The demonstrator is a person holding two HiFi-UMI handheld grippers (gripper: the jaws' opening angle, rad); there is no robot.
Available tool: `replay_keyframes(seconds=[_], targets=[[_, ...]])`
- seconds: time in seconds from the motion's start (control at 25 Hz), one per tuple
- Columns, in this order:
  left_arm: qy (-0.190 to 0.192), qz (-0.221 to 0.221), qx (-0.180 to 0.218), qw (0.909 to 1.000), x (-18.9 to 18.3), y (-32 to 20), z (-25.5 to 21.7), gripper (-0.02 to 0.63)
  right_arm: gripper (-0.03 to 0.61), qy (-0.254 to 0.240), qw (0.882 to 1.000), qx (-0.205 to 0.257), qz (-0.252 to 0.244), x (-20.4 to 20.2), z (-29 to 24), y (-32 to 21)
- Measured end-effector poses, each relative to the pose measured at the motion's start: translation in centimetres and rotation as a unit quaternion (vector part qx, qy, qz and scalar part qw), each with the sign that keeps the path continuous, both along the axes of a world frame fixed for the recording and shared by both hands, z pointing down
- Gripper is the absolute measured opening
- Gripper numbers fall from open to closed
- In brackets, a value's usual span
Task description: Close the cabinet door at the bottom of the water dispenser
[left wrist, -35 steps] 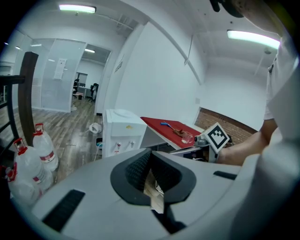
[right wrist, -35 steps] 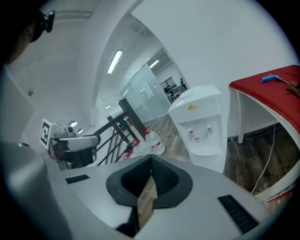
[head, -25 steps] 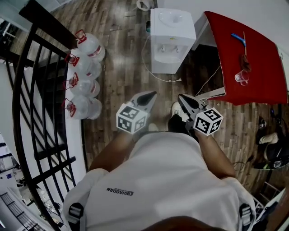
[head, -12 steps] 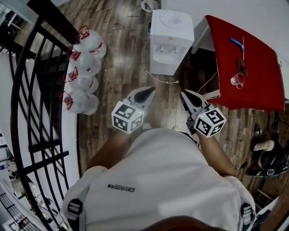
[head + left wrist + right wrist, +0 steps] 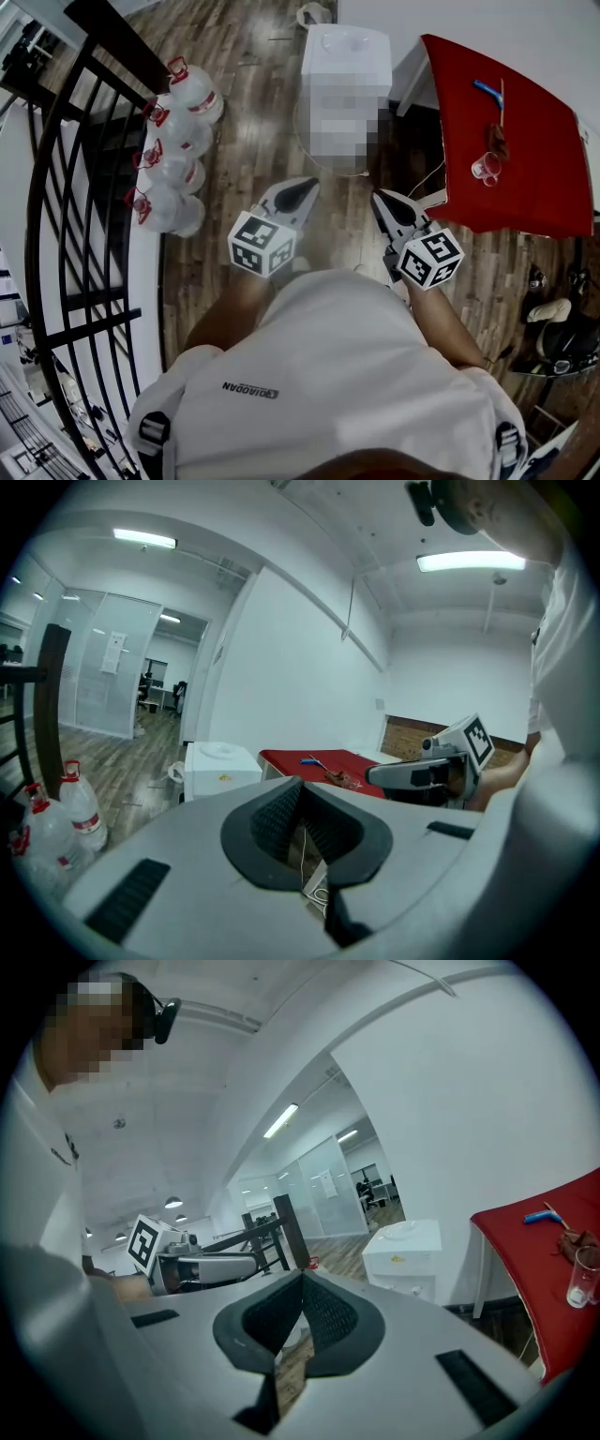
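The white water dispenser [image 5: 345, 56] stands on the wood floor against the far wall, ahead of me, with a mosaic patch over its front. It also shows in the left gripper view [image 5: 218, 767] and the right gripper view [image 5: 409, 1254]. I cannot see its bottom cabinet door in any view. My left gripper [image 5: 302, 191] and right gripper [image 5: 382, 201] hang side by side in the air, well short of the dispenser and pointing toward it. Both are shut with nothing between the jaws [image 5: 298, 783] [image 5: 302, 1275].
A red-covered table [image 5: 525, 159] stands right of the dispenser with a clear cup [image 5: 485, 167] and a blue item on it. Several water bottles [image 5: 173, 141] sit along a black railing [image 5: 66, 187] on the left. A white cable trails on the floor by the dispenser.
Both grippers have lifted a little and edged toward the dispenser. Their jaws have stayed shut. The shoe seen between them earlier is now hidden.
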State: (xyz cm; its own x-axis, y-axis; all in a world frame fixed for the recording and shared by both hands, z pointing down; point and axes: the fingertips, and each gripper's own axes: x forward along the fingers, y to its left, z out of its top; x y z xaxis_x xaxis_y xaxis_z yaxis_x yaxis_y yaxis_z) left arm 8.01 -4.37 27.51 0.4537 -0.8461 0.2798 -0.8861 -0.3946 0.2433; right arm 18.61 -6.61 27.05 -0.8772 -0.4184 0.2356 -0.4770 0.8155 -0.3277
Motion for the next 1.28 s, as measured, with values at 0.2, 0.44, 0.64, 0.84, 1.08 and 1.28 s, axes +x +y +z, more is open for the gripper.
replay_keyframes(seconds=[0.2,0.44,0.64,0.84,1.08,1.28], targets=[[-0.012,-0.005,-0.006,0.9999,0.7,0.2,0.4,-0.003,0.023,-0.003,1.000,-0.006,0.003,1.0,0.8,0.1],[-0.017,-0.015,-0.009,0.9997,1.7,-0.2,0.7,-0.003,0.021,-0.005,1.000,-0.008,-0.001,2.1,0.9,0.7],[-0.020,-0.013,-0.003,0.9997,1.8,0.0,0.3,-0.003,0.021,-0.006,1.000,-0.018,0.005,2.8,1.4,0.9],[-0.024,-0.013,-0.005,0.9996,1.8,0.4,0.5,-0.003,0.021,-0.006,1.000,-0.016,0.005,2.9,1.4,1.1],[-0.025,-0.014,-0.003,0.9996,1.6,0.4,0.2,-0.003,0.021,-0.006,1.000,-0.014,0.005,2.6,1.1,1.2],[-0.026,-0.019,0.000,0.9995,1.2,0.2,-0.3,-0.003,0.021,-0.005,1.000,-0.014,0.007,2.9,1.1,1.1]])
